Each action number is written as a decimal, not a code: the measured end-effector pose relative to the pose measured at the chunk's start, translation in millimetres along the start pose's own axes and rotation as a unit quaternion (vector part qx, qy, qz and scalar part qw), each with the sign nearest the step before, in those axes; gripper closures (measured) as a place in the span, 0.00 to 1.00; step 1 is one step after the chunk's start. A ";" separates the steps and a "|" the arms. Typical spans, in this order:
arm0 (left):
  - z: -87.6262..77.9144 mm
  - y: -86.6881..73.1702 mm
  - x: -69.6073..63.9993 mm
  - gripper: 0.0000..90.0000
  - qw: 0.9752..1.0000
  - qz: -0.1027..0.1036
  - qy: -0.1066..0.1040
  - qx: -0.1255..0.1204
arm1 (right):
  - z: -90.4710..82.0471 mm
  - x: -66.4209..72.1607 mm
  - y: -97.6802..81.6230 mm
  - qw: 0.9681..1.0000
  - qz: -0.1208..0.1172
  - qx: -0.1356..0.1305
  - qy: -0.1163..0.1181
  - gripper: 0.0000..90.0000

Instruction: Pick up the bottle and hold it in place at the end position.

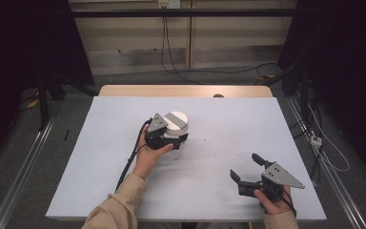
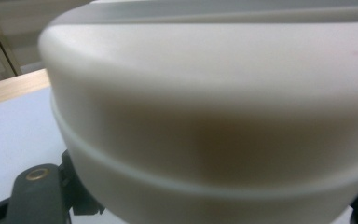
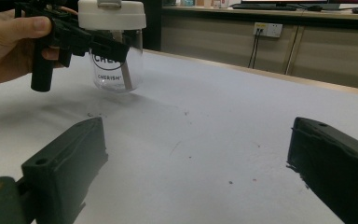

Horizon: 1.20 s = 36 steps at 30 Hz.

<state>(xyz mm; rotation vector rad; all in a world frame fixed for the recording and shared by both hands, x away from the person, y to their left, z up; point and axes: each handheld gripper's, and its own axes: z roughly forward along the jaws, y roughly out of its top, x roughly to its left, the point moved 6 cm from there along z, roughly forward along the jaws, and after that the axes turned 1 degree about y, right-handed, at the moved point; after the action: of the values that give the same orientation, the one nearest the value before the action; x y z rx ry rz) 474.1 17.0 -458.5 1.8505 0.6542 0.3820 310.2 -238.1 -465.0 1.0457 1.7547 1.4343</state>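
Observation:
A clear jar (image 3: 119,74) with a white lid (image 1: 177,122) that has a grey band stands on the white table sheet, left of middle. My left gripper (image 1: 178,137) is shut on the jar just under the lid, one jaw on each side. In the left gripper view the lid (image 2: 214,93) is very close, and the jaws of the left gripper (image 2: 200,200) show at the bottom corners. In the right gripper view the left gripper (image 3: 107,46) is at the top left, held by a hand. My right gripper (image 1: 245,166) rests near the front right, open and holding nothing, as does the right gripper (image 3: 196,158) in its own view.
The white sheet (image 1: 228,119) covers the table, with a wooden edge (image 1: 186,90) along the far side. Small dark marks (image 3: 182,144) speckle the sheet between the grippers. Cables (image 1: 171,62) lie on the floor beyond, and metal rails (image 1: 24,167) run along both sides.

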 end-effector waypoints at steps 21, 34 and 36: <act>10.5 -1.5 2.5 0.21 1.000 -0.001 0.001 0.006 | -0.6 0.3 0.1 1.000 -0.001 0.000 -0.001 0.04; 17.6 -6.7 7.0 0.21 1.000 -0.007 0.012 0.010 | 0.6 0.6 -0.6 1.000 -0.001 0.001 0.001 0.04; 19.5 -7.2 6.2 0.21 1.000 -0.009 0.009 0.011 | 0.8 0.7 -0.8 1.000 0.000 0.001 0.002 0.04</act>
<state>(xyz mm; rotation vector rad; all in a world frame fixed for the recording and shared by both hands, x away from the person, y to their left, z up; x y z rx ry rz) 487.9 8.0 -472.5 1.8620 0.6889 0.3810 310.5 -237.1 -466.0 1.0452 1.7604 1.4365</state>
